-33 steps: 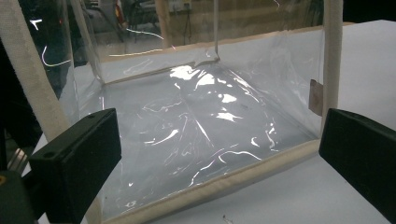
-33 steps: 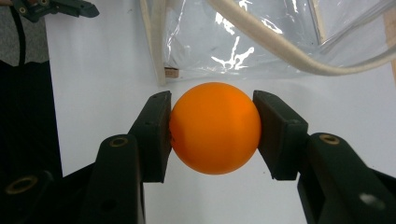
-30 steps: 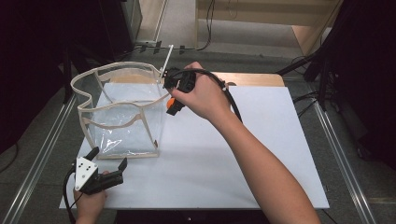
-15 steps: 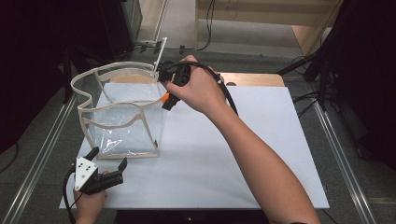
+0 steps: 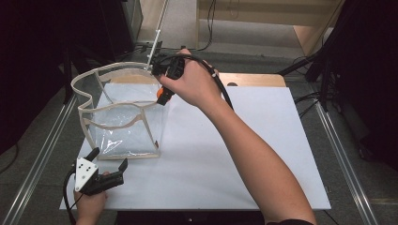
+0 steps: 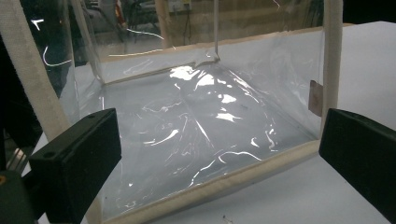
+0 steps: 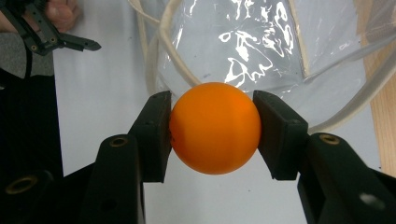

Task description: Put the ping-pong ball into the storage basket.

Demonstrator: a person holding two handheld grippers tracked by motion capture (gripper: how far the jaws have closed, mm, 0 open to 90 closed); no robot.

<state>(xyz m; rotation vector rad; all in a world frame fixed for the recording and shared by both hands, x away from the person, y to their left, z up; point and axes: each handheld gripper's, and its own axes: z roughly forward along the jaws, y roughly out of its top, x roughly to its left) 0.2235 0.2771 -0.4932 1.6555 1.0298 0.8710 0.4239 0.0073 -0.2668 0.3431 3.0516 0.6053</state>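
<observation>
Above the clear bag's (image 5: 123, 123) rim, the right gripper (image 7: 215, 135) clamps an orange ball (image 7: 215, 134); the left gripper (image 5: 109, 169) gapes, seemingly resting on the white table (image 5: 244, 154).

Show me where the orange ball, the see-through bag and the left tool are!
orange ball (image 7: 215, 127), right gripper view, middle of its front.
see-through bag (image 5: 123, 133), high view, clear front wall.
left tool (image 5: 109, 168), high view, midway between its tips.

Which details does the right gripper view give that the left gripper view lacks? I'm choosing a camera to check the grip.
Right gripper view: an orange ball clamped between the right gripper jaws, and the left gripper farther off. Left gripper view: its own open jaws and the bag's floor. Both: the clear plastic bag with cream trim on the white table.
</observation>
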